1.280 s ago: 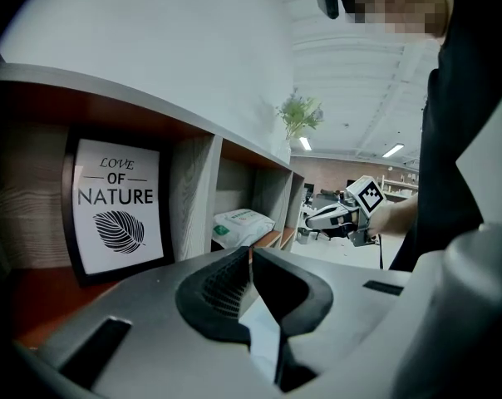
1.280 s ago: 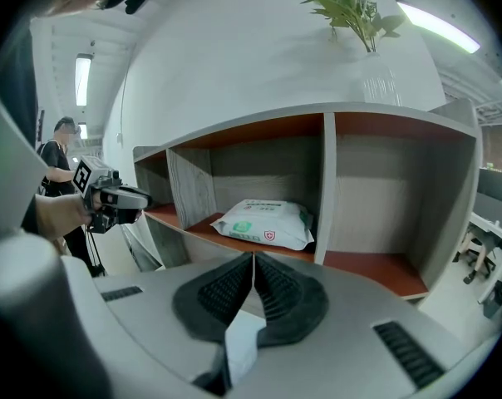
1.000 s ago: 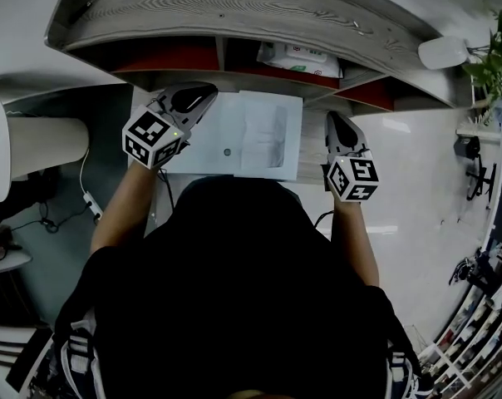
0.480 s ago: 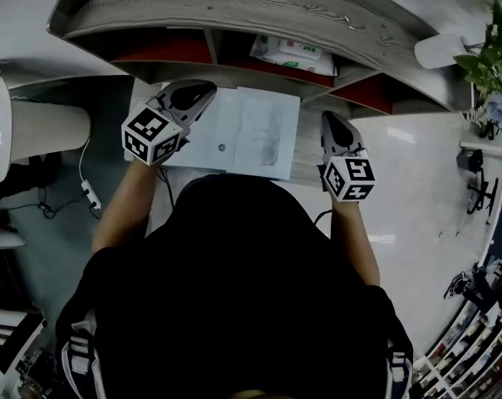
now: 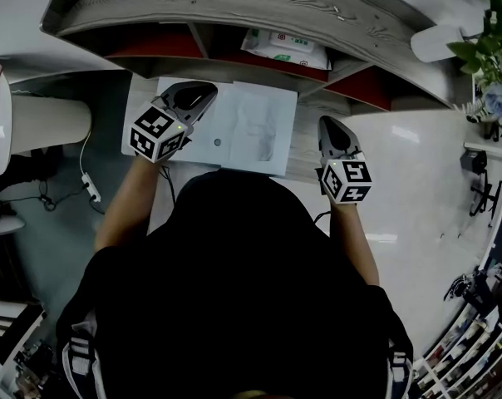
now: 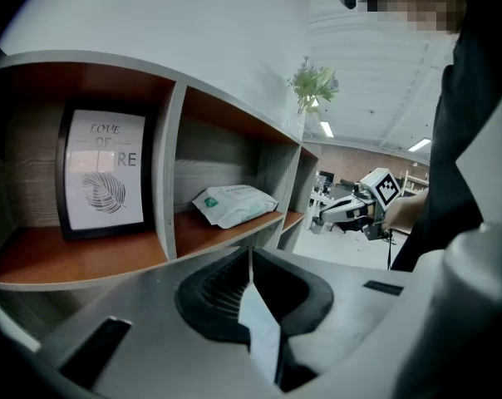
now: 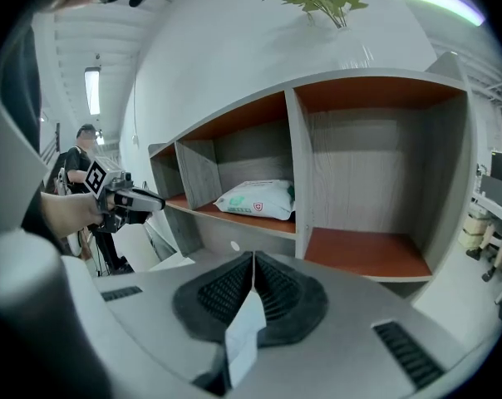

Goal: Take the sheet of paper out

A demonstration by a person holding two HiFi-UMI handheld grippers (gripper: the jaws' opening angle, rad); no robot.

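Shelf unit (image 5: 234, 11): I read grey wood-grain board on the top and uprights, matt. Compartment floors are a smooth red-brown board.
Sheet of paper (image 5: 255, 127): white, matt.
Packet (image 6: 234, 204) on the shelf: soft white plastic film, wrinkled, slight sheen.
Framed print (image 6: 104, 170): dark matt frame, paper inside.
Left tool (image 6: 250, 266), right tool (image 7: 253, 264): grey matt plastic shells, with black ribbed pads (image 7: 222, 293) that look rubbery to me.
Floor (image 5: 401, 181): pale, glossy, throwing back the lights.
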